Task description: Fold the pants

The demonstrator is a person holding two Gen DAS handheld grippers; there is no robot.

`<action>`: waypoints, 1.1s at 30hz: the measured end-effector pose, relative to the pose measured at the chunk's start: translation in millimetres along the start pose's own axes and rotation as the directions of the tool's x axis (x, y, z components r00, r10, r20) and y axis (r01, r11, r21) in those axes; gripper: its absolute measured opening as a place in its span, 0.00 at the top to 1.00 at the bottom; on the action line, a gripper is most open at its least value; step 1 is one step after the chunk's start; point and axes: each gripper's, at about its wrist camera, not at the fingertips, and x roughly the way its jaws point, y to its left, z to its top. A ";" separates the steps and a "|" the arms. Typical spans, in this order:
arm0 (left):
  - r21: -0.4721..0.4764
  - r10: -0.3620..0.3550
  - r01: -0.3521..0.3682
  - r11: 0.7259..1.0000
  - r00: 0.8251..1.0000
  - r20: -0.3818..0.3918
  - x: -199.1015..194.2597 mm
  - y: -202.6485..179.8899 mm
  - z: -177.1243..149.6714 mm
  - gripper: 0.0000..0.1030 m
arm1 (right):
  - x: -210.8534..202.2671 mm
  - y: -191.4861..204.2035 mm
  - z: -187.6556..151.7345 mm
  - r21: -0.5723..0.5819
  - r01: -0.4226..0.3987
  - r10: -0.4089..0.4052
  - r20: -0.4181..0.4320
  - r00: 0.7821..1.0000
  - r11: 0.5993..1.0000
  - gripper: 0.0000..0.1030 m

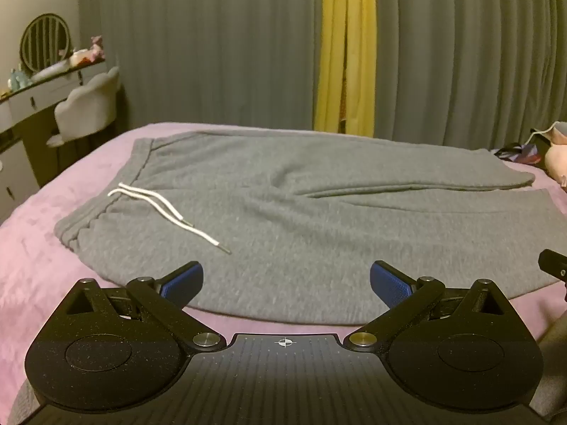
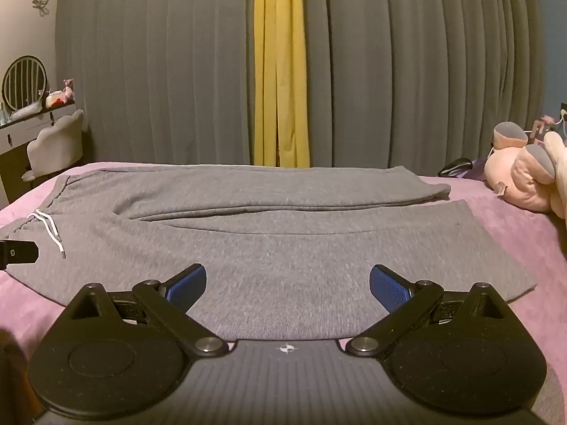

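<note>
Ahead of both grippers, gray pants (image 1: 283, 205) lie spread flat across a bed with a pink cover (image 1: 32, 233), waistband off to the left, legs running right. The left gripper (image 1: 286, 285) hovers over the near edge of the pants, its blue-padded fingers (image 1: 184, 281) spread wide and holding nothing; a white drawstring (image 1: 166, 212) trails just beyond its left finger. The right gripper (image 2: 287, 287), likewise spread wide and empty, hangs above the nearer leg. A pink plush toy (image 2: 524, 177) sits on the bed far right. Behind, gray curtains (image 2: 159, 71) frame a yellow strip (image 2: 280, 71); a vanity with chair (image 1: 88, 106) stands at left.
</note>
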 end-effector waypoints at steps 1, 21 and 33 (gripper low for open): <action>-0.002 -0.001 0.001 1.000 1.000 -0.001 0.1 0.4 0.1 0.00 | 1.0 -0.1 0.4 0.001 -0.001 0.001 -0.003 1.000 1.000 0.04; 0.013 -0.005 0.005 1.000 1.000 -0.005 7.3 0.2 3.1 0.00 | 1.4 2.0 -0.6 0.011 -0.007 0.007 -0.007 1.000 1.000 0.04; 0.000 -0.001 0.001 1.000 1.000 -0.004 5.3 1.8 2.5 0.00 | 0.4 -1.1 0.0 0.030 -0.016 0.016 -0.006 1.000 0.999 0.04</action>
